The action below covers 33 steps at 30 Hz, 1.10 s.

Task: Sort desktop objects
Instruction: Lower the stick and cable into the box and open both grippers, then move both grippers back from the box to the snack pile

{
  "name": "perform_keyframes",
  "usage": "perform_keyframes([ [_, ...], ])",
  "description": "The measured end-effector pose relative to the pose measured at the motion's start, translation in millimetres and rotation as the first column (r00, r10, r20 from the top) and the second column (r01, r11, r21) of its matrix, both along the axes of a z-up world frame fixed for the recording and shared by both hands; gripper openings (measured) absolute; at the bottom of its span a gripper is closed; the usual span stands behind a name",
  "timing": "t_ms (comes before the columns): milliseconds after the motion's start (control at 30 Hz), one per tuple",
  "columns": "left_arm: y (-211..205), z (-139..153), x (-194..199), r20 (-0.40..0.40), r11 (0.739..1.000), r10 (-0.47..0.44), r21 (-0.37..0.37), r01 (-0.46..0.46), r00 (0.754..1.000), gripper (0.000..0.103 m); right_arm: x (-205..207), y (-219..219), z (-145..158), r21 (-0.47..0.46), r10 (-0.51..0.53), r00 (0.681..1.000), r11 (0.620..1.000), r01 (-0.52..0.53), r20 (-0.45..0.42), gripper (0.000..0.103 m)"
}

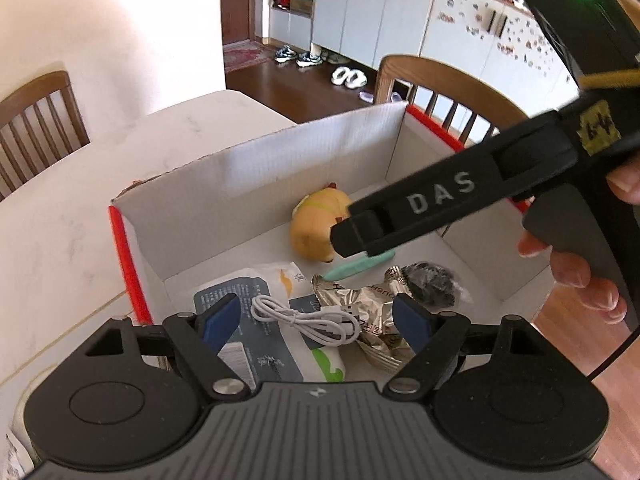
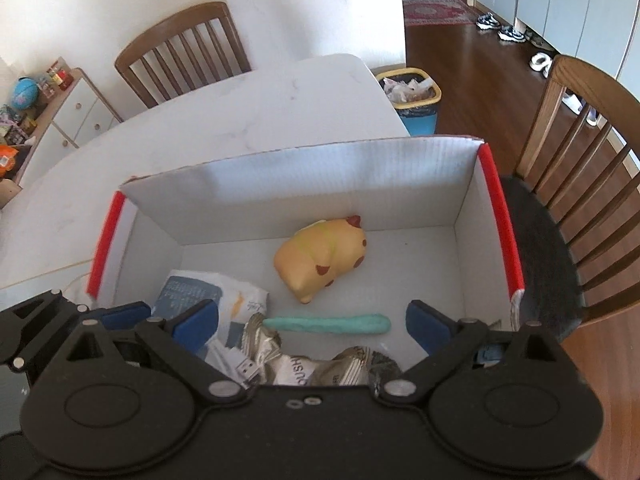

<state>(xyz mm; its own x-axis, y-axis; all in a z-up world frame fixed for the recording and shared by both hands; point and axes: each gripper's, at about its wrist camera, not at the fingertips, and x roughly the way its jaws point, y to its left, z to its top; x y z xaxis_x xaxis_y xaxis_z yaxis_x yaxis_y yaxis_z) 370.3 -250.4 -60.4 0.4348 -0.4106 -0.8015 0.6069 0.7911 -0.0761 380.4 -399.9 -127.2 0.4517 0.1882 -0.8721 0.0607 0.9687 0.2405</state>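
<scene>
Box [image 2: 360,172], white cardboard w/ red edges, on table [image 2: 240,104]: holds yellow squishy toy [image 2: 320,258], teal strip [image 2: 328,323], foil wrappers [image 2: 320,368], white USB cable [image 1: 304,320], paper packet [image 2: 208,296]. Left gripper [image 1: 318,322] & right gripper [image 2: 312,326] both spread wide, holding nothing, above box.

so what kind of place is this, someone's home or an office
Most likely a home dining area: wooden dining chairs stand at a white table, shoes and slippers sit on the wood floor by white cupboards, and a lined waste bin stands beside the table.
</scene>
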Motion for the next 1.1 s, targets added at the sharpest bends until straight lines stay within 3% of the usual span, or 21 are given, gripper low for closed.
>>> perform_keyframes([
  [633, 30.7, 33.3, -48.5, 0.111, 0.991, 0.086, -0.112, -0.074, 0.99, 0.083, -49.2, 11.5, 49.2, 0.022, 0.03, 0.992, 0.999, -0.033, 0.126, 0.101],
  [1100, 72.1, 52.6, -89.3, 0.16, 0.976, 0.097, -0.206, -0.063, 0.982, 0.083, -83.1, 34.5, 59.4, 0.024, -0.02, 0.986, 1.0, 0.016, 0.165, 0.101],
])
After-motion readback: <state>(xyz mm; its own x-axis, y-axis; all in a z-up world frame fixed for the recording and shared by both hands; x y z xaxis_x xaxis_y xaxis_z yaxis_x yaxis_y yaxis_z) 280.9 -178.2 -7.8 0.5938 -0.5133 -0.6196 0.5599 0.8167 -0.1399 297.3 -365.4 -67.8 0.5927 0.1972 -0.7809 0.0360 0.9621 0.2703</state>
